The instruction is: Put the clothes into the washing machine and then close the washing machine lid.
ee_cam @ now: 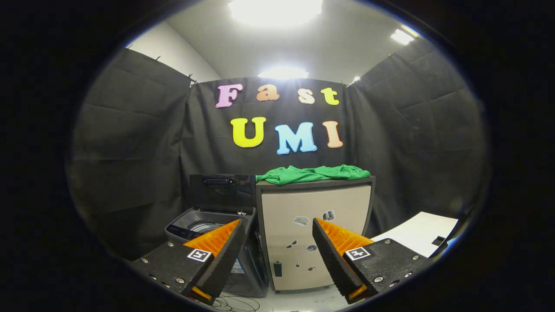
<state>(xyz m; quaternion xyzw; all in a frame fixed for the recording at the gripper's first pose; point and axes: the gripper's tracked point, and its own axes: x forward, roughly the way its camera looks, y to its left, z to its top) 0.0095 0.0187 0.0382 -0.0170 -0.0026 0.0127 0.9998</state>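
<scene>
At the lower left of the frame I see the washing machine [208,229], a grey top-loader with its lid [222,191] standing upright at the back, hinged open so the dark underside faces me. The round drum opening shows just behind the tip of my left finger [217,249], which partly covers the machine's front edge. Some cables lie on the floor below it, at the bottom of the frame.

Directly to the right of the machine, touching or nearly touching its side, stands a beige cabinet [303,242] with a dark frame and a few small stickers on its front. It is taller than the washer body. On its top, around the centre of the frame, lies the green garment [314,173], crumpled flat with its long axis running left to right along the cabinet top; the left end reaches the cabinet's left edge and the right end bunches near the right corner.

My gripper [277,247] is spread wide with nothing between the fingers, both orange-and-black pads well short of the cabinet front, which shows in the gap between them.

At the lower right, beyond my right finger [342,255], there is a white board [420,232] lying flat.
</scene>
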